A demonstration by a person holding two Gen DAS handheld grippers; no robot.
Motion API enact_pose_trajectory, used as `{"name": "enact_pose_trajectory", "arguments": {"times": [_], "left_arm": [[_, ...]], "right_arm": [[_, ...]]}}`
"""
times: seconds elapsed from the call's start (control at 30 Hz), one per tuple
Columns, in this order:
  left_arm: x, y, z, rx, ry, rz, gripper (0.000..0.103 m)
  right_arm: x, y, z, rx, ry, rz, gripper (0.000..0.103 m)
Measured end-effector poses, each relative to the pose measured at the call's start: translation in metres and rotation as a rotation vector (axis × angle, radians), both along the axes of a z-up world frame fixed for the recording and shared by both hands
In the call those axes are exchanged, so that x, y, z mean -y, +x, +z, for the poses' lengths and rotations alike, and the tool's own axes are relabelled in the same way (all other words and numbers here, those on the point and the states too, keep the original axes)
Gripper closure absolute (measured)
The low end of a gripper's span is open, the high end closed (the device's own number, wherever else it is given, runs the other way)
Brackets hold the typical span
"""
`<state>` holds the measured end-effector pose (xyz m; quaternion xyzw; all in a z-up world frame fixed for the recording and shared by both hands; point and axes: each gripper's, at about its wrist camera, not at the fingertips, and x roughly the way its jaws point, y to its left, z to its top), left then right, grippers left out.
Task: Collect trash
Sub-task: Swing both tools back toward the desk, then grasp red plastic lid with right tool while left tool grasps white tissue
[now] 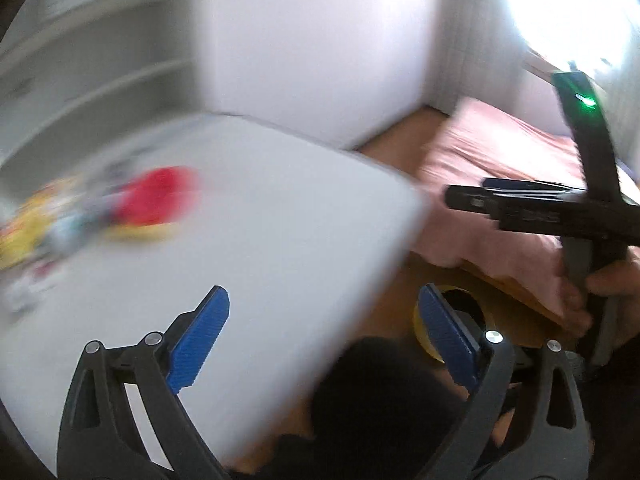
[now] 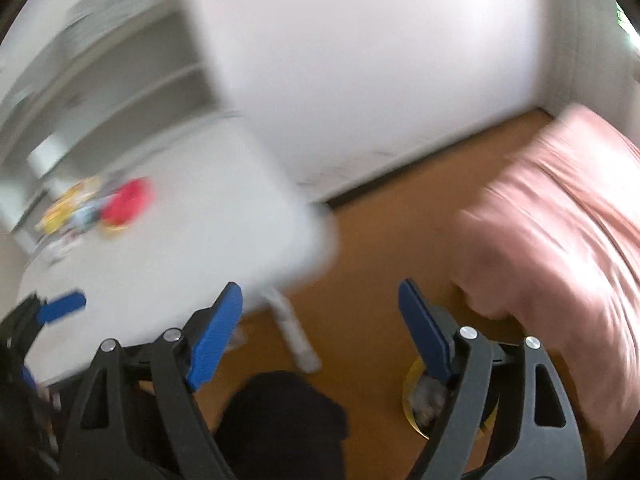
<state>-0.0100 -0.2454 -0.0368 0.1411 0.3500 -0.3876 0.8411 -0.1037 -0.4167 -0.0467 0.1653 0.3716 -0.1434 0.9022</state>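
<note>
Blurred trash lies in a heap at the far left of the white table (image 1: 280, 220): a red wrapper (image 1: 156, 200) and yellow wrappers (image 1: 28, 232). The same heap, with the red wrapper (image 2: 126, 200), shows in the right wrist view. My left gripper (image 1: 322, 292) is open and holds nothing, over the table's near corner. My right gripper (image 2: 319, 286) is also open and holds nothing, over the floor beside the table (image 2: 200, 240). A yellow-rimmed bin (image 2: 414, 404) stands on the floor below it, with something grey inside. The bin (image 1: 460, 304) sits behind my left gripper's right finger.
A pink bedcover (image 2: 560, 220) fills the right side, above an orange-brown floor (image 2: 380, 240). A white shelf unit (image 1: 100, 60) stands behind the table. A hand (image 1: 600, 280) holds the other tool's black handle (image 1: 560, 212). A dark mass (image 2: 280, 420) lies low between the fingers.
</note>
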Motion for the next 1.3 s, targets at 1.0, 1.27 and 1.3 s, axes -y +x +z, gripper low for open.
{"name": "enact_pose_trajectory", "arguments": {"times": [1.0, 1.27, 1.3], "left_arm": [[-0.207, 0.182, -0.023, -0.063, 0.011, 0.622, 0.010], [-0.188, 0.204, -0.029, -0.060, 0.045, 0.657, 0.010], [-0.186, 0.205, -0.030, -0.059, 0.046, 0.653, 0.010]], "right_arm": [[-0.119, 0.265, -0.021, -0.112, -0.069, 0.368, 0.025], [-0.109, 0.225, 0.000, -0.046, -0.036, 0.373, 0.024], [-0.109, 0.221, 0.001, -0.044, -0.036, 0.373, 0.024]]}}
